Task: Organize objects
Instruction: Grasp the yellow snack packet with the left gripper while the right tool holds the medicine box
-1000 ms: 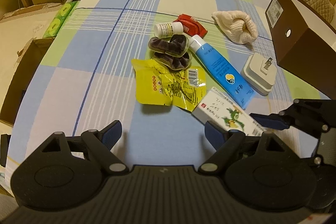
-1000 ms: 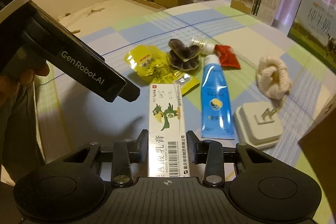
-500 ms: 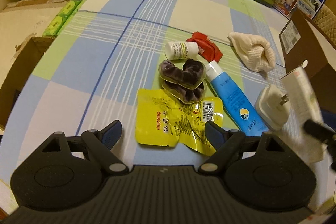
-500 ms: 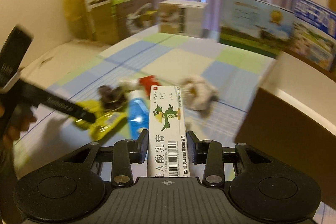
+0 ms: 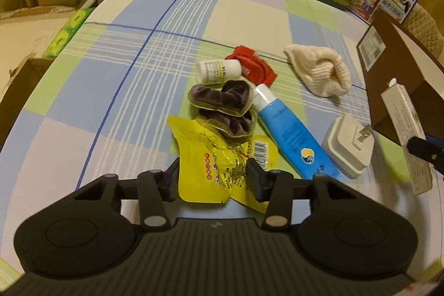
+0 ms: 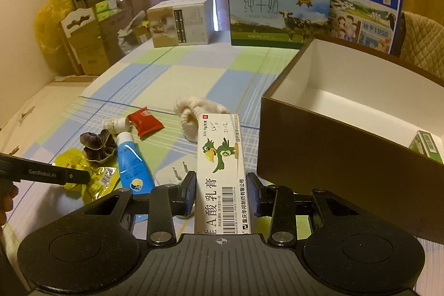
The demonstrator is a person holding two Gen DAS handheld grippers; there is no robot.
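Clamping a parrot-printed ointment carton, right claw; left claw pinches yellow packet.

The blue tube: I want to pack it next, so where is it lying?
The blue tube lies on the table, right of centre in the left wrist view, between the dark scrunchie and the white plug, cap pointing away.
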